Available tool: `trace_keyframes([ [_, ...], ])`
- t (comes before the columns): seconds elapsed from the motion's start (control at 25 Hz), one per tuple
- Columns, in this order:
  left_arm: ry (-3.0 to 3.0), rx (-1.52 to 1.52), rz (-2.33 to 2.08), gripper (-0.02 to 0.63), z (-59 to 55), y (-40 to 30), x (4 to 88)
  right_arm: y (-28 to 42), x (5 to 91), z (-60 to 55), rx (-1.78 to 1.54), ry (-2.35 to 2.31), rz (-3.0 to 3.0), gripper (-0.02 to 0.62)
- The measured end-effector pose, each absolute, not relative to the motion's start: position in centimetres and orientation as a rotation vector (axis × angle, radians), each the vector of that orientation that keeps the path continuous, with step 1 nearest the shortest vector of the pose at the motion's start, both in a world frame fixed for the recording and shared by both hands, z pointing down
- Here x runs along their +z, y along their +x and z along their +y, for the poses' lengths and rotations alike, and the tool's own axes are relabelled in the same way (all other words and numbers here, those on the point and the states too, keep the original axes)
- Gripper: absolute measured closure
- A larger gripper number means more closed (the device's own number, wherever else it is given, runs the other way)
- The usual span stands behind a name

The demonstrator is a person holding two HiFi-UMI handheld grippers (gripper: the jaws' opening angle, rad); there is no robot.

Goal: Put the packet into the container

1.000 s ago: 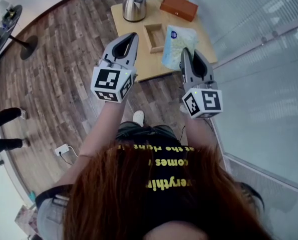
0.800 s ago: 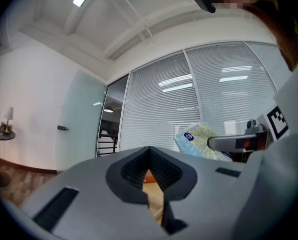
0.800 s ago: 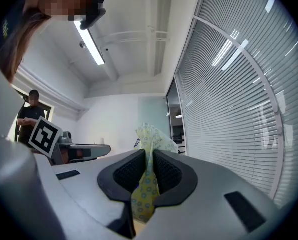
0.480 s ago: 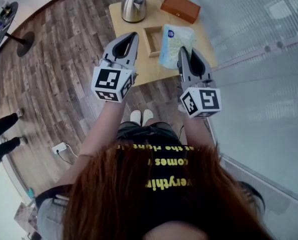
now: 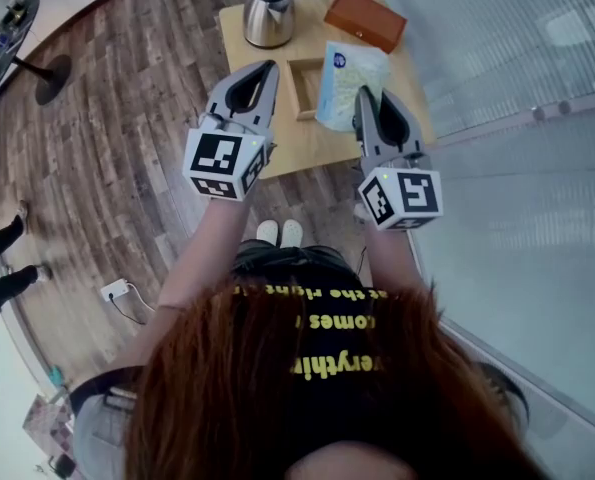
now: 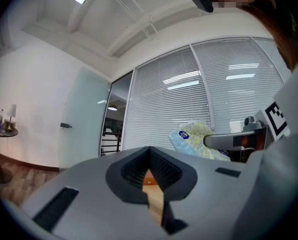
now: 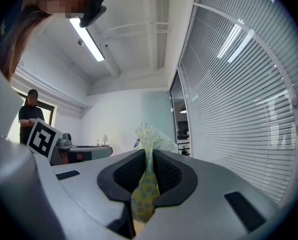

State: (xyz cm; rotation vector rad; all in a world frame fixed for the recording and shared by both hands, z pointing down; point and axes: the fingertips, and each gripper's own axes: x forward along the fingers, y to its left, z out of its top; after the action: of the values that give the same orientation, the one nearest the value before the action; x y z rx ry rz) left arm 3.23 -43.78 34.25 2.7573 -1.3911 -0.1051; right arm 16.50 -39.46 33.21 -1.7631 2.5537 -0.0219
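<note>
Packet (image 5: 349, 80) is pinched between the pads of the right claw (image 5: 361, 96) and sticks out ahead of its tips, above the counter (image 5: 317, 143). The left claw (image 5: 269, 70), beside it, has its jaws together with nothing between them. Ahead, between the two claws, the container (image 5: 305, 86) sits on the counter. Farther on stand a kettle (image 5: 267, 13) and a brown box (image 5: 365, 18).
</note>
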Motion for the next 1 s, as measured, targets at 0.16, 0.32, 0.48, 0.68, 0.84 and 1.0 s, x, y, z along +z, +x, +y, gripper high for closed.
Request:
trace_keyframes([
  [0.16,2.753,-0.104,-1.397,0.607,-45.2,3.6,34.1,16.4,33.1,-41.2,-0.042,-1.751,2.578,0.531],
  [0.32,2.752,-0.105,-1.401,0.607,-45.9,4.0,33.9,16.5,33.6,-42.6,-0.091,-1.757,2.604,0.531],
  [0.48,2.749,-0.108,-1.408,0.607,-46.3,4.0,33.9,16.6,35.0,-44.1,-0.153,-1.787,2.643,0.531],
  [0.68,2.737,-0.111,-1.422,0.607,-46.5,3.6,33.9,16.4,37.1,-46.6,-0.266,-1.797,2.705,0.531],
  [0.84,2.726,-0.102,-1.444,0.607,-46.5,2.9,34.1,16.3,39.2,-48.7,-0.384,-1.797,2.736,0.531],
  [1.0,2.717,-0.102,-1.46,0.607,-46.3,2.4,34.2,16.1,41.9,-50.8,-0.467,-1.824,2.786,0.531],
])
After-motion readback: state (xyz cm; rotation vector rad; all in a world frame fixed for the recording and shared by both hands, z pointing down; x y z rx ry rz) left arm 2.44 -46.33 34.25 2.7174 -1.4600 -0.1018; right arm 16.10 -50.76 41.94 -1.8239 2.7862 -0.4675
